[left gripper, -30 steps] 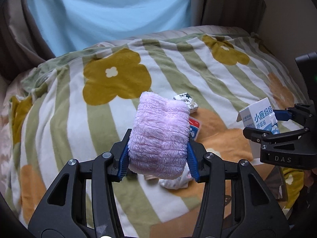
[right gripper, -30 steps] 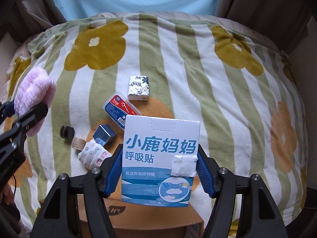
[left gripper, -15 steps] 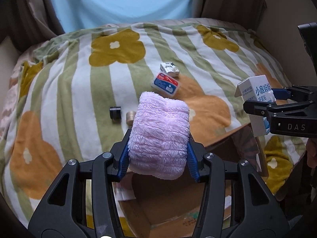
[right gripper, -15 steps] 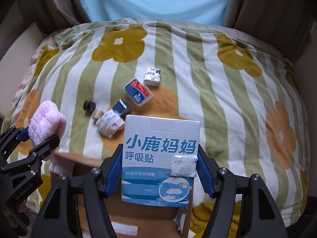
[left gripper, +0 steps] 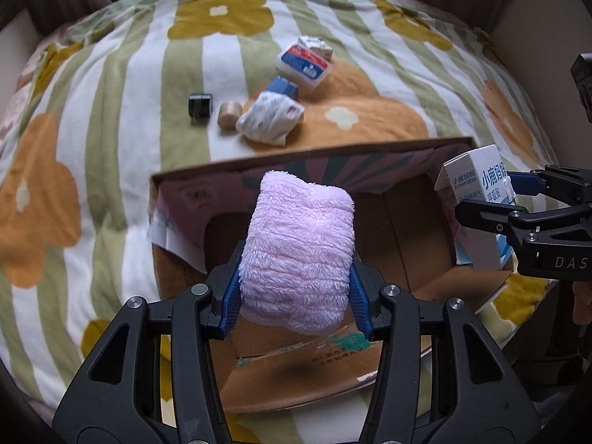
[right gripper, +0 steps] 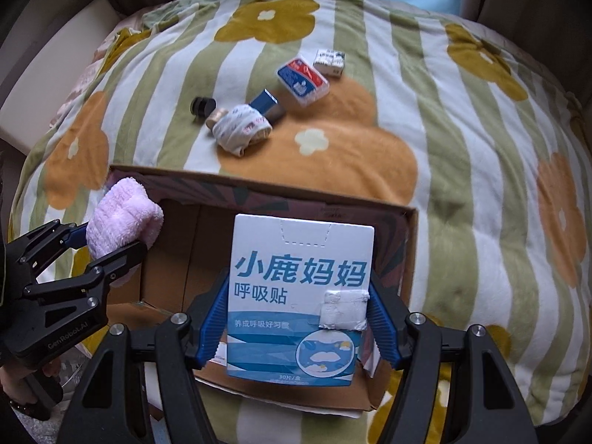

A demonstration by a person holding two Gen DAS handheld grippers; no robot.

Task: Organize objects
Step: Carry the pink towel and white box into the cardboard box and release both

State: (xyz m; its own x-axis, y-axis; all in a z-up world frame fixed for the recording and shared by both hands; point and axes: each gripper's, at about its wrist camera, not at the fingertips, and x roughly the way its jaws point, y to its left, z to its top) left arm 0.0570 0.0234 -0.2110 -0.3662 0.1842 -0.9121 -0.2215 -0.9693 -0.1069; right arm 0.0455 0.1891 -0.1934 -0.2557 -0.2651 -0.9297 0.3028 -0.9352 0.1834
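My left gripper (left gripper: 294, 296) is shut on a rolled pink fluffy towel (left gripper: 298, 251) and holds it over the open cardboard box (left gripper: 259, 174). It also shows in the right wrist view (right gripper: 111, 244), with the towel (right gripper: 124, 222) above the box's left side. My right gripper (right gripper: 298, 318) is shut on a white and blue carton with Chinese print (right gripper: 299, 292), held over the box (right gripper: 410, 229). In the left wrist view the carton (left gripper: 477, 203) hangs at the box's right wall, in the right gripper (left gripper: 518, 199).
The box lies on a striped flowered blanket (left gripper: 111, 111). Beyond it lie a rolled white patterned cloth (left gripper: 270, 120), a black cap (left gripper: 199, 105), a small wooden cylinder (left gripper: 227, 114), a dark blue box (left gripper: 283, 88), a blue-and-red plastic case (left gripper: 303, 64) and a small printed box (left gripper: 314, 44).
Both grippers have pulled back from the loose objects and now hang over the open cardboard box, each holding its object as before.
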